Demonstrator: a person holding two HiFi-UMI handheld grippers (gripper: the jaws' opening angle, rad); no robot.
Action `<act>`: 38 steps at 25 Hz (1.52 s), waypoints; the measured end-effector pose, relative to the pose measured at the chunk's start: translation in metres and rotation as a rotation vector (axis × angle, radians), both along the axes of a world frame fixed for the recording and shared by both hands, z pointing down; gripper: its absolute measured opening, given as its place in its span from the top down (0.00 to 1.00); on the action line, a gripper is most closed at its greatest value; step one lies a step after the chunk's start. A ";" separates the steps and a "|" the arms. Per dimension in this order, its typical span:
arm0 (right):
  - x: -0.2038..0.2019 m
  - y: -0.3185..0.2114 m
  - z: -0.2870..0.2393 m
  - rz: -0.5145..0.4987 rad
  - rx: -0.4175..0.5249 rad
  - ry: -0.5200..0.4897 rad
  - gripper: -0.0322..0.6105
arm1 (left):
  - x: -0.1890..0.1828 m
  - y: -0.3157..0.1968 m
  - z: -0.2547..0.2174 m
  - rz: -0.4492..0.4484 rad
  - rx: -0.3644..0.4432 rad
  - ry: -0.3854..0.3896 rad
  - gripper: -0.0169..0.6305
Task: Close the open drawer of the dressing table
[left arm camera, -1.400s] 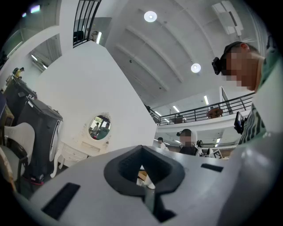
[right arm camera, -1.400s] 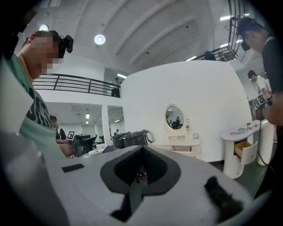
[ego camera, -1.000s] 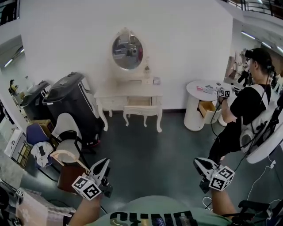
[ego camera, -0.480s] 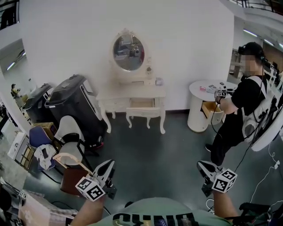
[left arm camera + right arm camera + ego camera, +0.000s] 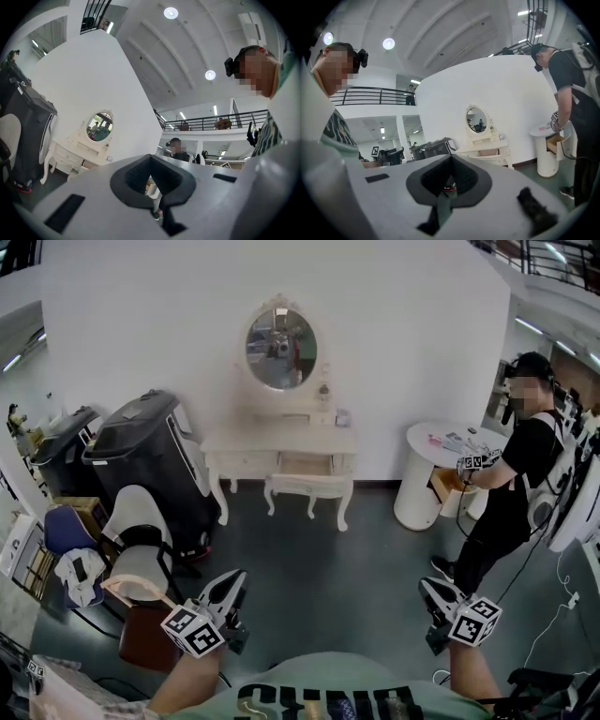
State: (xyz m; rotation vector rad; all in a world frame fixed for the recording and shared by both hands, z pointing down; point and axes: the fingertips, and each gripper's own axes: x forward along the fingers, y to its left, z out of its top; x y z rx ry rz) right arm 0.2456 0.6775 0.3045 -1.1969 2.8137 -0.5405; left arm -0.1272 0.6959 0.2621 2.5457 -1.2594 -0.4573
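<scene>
White-walled studio, dark floor: the dressing table stands at the far wall, its centre drawer pulled out. Wearer has stepped fwd in the last sec, so the table looms slightly nearer. Left gripper & right gripper, both pressed together and empty, remain well short. Approach phase; drawer not yet pushed.

Cream-white dresser, drawer tan inside. White wall, dark grey-green floor. Black suitcase (grey highlights along its edges). Black-and-white square markers on left gripper and right gripper. White round table; black clothes on the person.
</scene>
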 end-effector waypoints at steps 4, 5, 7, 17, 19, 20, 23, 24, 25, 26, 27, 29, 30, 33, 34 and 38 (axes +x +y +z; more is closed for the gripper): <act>-0.058 -0.034 -0.013 0.020 0.020 0.025 0.93 | -0.065 -0.043 -0.013 0.010 0.025 0.006 0.98; -0.071 -0.044 -0.016 0.027 0.018 0.017 0.93 | -0.081 -0.053 -0.015 0.007 0.029 0.007 0.98; -0.098 -0.060 -0.019 0.033 0.012 0.009 0.93 | -0.108 -0.071 -0.017 0.007 0.034 -0.007 0.97; -0.178 -0.129 -0.017 0.022 -0.005 0.050 0.93 | -0.172 -0.132 0.006 0.046 0.002 -0.034 0.97; -0.185 -0.141 -0.014 0.017 -0.006 0.053 0.93 | -0.179 -0.140 0.010 0.043 -0.003 -0.030 0.97; -0.187 -0.146 -0.013 0.014 -0.007 0.054 0.93 | -0.180 -0.144 0.012 0.042 -0.006 -0.029 0.98; -0.186 -0.166 -0.009 0.000 -0.010 0.048 0.93 | -0.177 -0.158 0.016 0.037 -0.018 -0.038 0.98; -0.185 -0.174 -0.008 -0.008 -0.012 0.043 0.93 | -0.175 -0.164 0.017 0.032 -0.022 -0.039 0.97; -0.183 -0.183 -0.007 -0.017 -0.015 0.037 0.93 | -0.172 -0.171 0.016 0.025 -0.025 -0.039 0.97; -0.181 -0.193 -0.005 -0.029 -0.019 0.032 0.93 | -0.168 -0.177 0.015 0.017 -0.027 -0.039 0.97; -0.177 -0.202 -0.003 -0.043 -0.021 0.030 0.93 | -0.162 -0.184 0.014 0.009 -0.027 -0.042 0.98; -0.166 -0.223 -0.002 -0.074 -0.016 0.025 0.93 | -0.149 -0.197 0.010 -0.013 -0.020 -0.052 0.97; -0.159 -0.235 -0.002 -0.089 -0.011 0.019 0.93 | -0.143 -0.204 0.008 -0.029 -0.014 -0.057 0.98; -0.136 -0.283 -0.009 -0.124 -0.005 -0.004 0.93 | -0.123 -0.226 0.000 -0.098 -0.005 -0.040 0.97; -0.129 -0.298 -0.013 -0.139 -0.003 -0.005 0.93 | -0.115 -0.232 -0.002 -0.119 -0.005 -0.029 0.97; -0.104 -0.348 -0.024 -0.224 0.051 0.030 0.93 | -0.080 -0.257 -0.006 -0.188 0.008 -0.018 0.97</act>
